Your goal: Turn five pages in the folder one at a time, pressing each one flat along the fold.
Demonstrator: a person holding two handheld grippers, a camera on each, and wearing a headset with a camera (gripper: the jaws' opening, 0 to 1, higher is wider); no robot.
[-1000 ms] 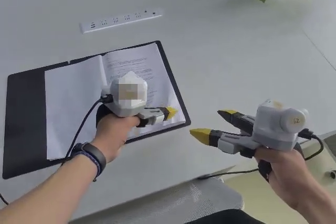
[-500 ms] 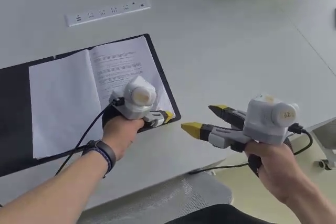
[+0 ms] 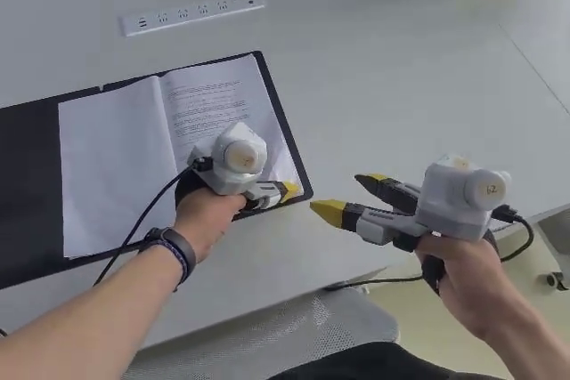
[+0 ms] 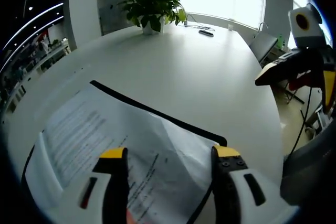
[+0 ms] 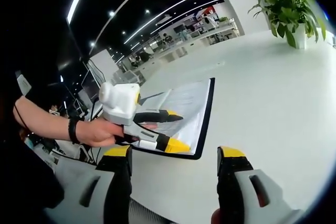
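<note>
Two finger pairs apart | left gripper (image 3: 283, 191) over page (image 3: 214, 104) corner of folder (image 3: 27, 184) | right gripper (image 3: 347, 196) clear | advice: nip one sheet only, then flatten along fold

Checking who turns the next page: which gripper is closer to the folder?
Left. The left gripper is over the folder's lower right corner; the right gripper is off to its right, apart from it.

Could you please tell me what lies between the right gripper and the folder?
Bare white table, as the head view and right gripper view show. The right gripper is off the folder; the left gripper is at its near corner.
</note>
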